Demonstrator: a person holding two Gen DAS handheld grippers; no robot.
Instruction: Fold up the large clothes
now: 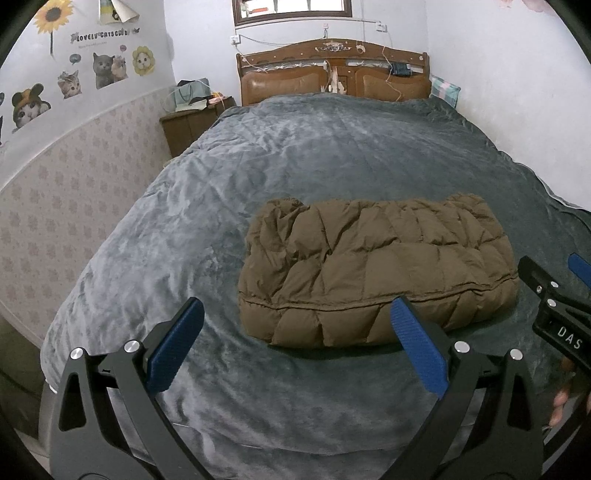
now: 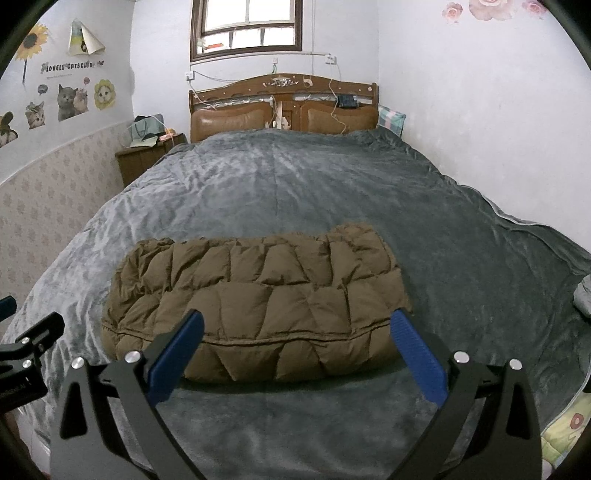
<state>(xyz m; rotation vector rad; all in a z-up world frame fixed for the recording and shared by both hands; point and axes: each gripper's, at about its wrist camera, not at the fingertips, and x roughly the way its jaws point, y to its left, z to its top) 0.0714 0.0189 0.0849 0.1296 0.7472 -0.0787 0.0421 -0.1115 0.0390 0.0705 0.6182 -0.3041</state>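
Observation:
A brown quilted down jacket [image 1: 376, 269] lies folded into a thick rectangular bundle on the grey blanket of the bed [image 1: 258, 166]. It also shows in the right wrist view [image 2: 255, 306]. My left gripper [image 1: 297, 314] is open and empty, held above the blanket just in front of the bundle's near left part. My right gripper [image 2: 297, 325] is open and empty, held just in front of the bundle's near edge. The right gripper's body shows at the right edge of the left wrist view [image 1: 554, 306].
The wooden headboard [image 1: 332, 74] stands at the far end under a window [image 2: 251, 29]. A nightstand [image 1: 188, 125] with bags is at the far left. A patterned wall [image 1: 66, 192] runs along the left. A folded grey cloth [image 2: 583, 295] lies at the right edge.

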